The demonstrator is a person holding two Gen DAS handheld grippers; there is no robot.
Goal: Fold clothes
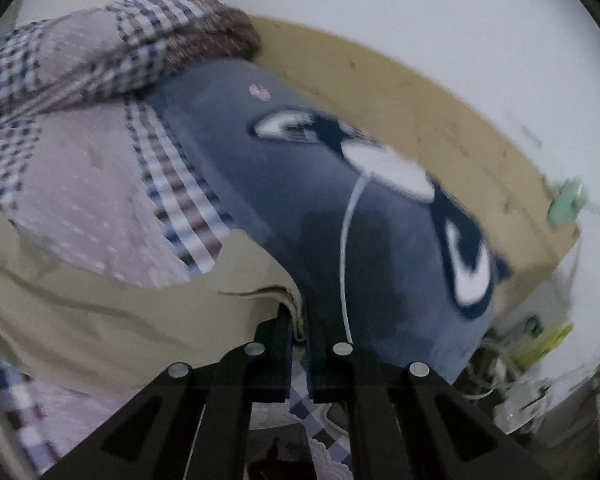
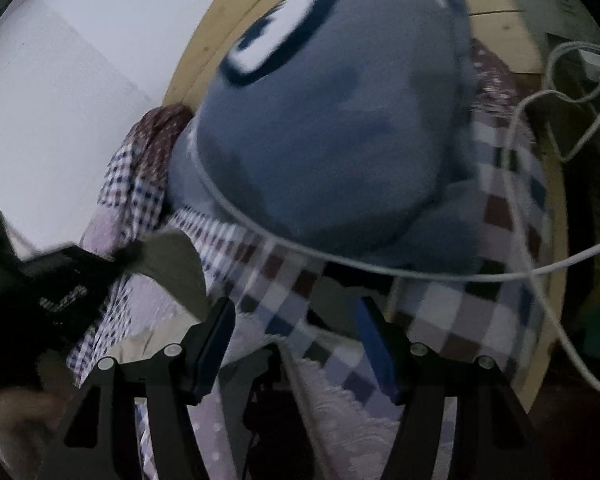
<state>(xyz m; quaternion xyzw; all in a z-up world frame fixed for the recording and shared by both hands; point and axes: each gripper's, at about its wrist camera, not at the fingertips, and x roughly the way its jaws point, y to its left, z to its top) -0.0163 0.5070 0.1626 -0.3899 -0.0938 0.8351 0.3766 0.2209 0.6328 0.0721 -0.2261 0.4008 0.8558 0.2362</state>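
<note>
A beige garment (image 1: 112, 320), thin, limp and light by the look of it, is draped over a checked bedspread (image 1: 80, 184). Its layered edge is pinched in the nearly closed left tongs (image 1: 298, 344); a hem grip seems best. The right tongs (image 2: 296, 344) are spread wide, holding nothing. A grey plush pillow (image 2: 332, 128) lies beyond.

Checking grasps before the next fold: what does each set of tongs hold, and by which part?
The left tongs are shut on the folded edge of the beige garment. The right tongs are open, holding nothing.
</note>
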